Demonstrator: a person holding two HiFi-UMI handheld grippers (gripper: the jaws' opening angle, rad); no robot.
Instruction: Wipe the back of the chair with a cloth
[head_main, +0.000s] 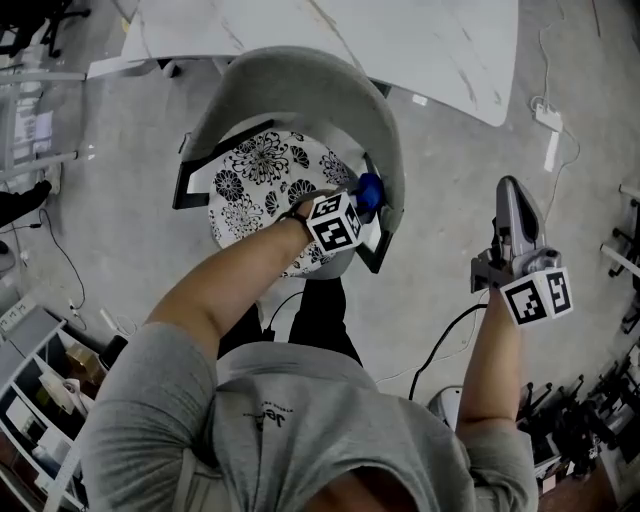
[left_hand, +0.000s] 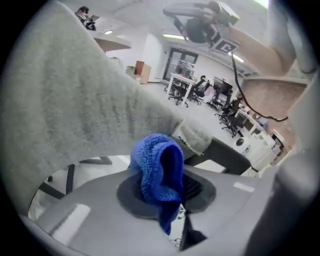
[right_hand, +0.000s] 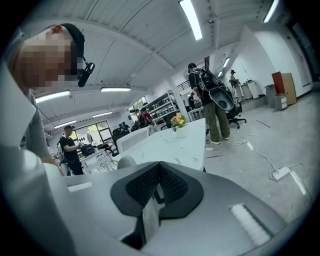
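We see a fuzzy, looped blue cloth (left_hand: 155, 165). The chair back (head_main: 300, 90) looks like matt grey felted fabric, its seat (head_main: 250, 170) printed cloth. At the upper frame the tabletop (head_main: 400, 40) is smooth and marble-like; the floor (head_main: 130, 230) is dull concrete.

An open-plan office: desks (left_hand: 181, 80), swivel chairs (left_hand: 203, 85), ceiling strip lights (right_hand: 192, 19).

The cloth (left_hand: 159, 170) between the jaws was bright blue. Beyond them, the chair back (left_hand: 75, 110) was pale grey, its cushion (head_main: 250, 172) white with black flowers.
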